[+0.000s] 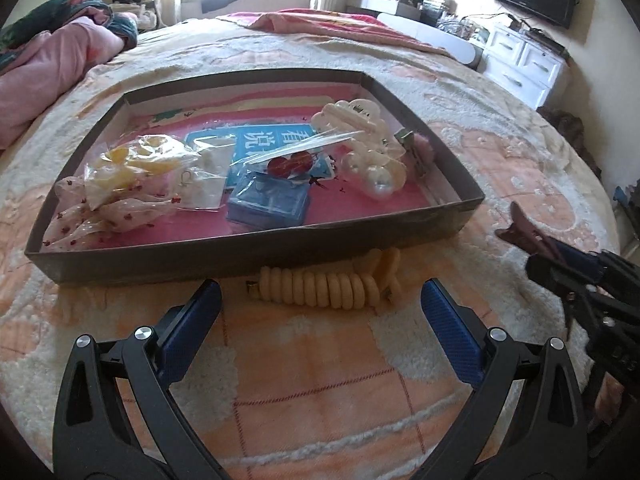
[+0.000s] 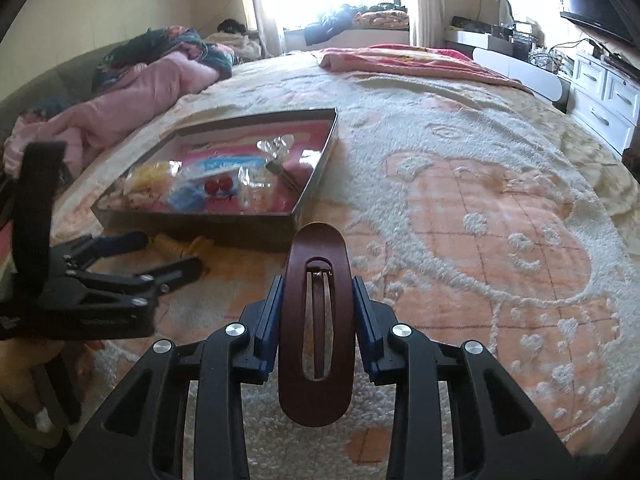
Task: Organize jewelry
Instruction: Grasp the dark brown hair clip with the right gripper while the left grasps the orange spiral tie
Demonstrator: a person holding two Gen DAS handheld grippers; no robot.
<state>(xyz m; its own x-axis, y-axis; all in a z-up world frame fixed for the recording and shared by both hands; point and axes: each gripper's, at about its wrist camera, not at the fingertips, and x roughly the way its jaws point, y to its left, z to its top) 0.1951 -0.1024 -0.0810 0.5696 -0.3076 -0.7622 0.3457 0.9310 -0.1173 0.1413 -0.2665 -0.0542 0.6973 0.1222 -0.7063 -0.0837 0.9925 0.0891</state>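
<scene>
Clamped between the blue pads of the right gripper stands a brown oval hair clip, glossy, with a long slot down its middle and a thin bar inside it; it is held upright on edge, above the fleecy peach-and-cream blanket. In the left wrist view the same clip pokes out of the right gripper at the right edge, its dark tip spread like a beak.

The left gripper hangs low over the blanket with its jaws wide apart and nothing between them. Just ahead of its fingertips lies a pale yellow coiled hair tie, resting on the blanket against the near wall of a shallow cardboard tray.

Inside the tray, near to far: a floral fabric scrunchie, a blue plastic box, yellow pieces in a clear bag, red round earrings, large pearl beads and a cream claw clip.
</scene>
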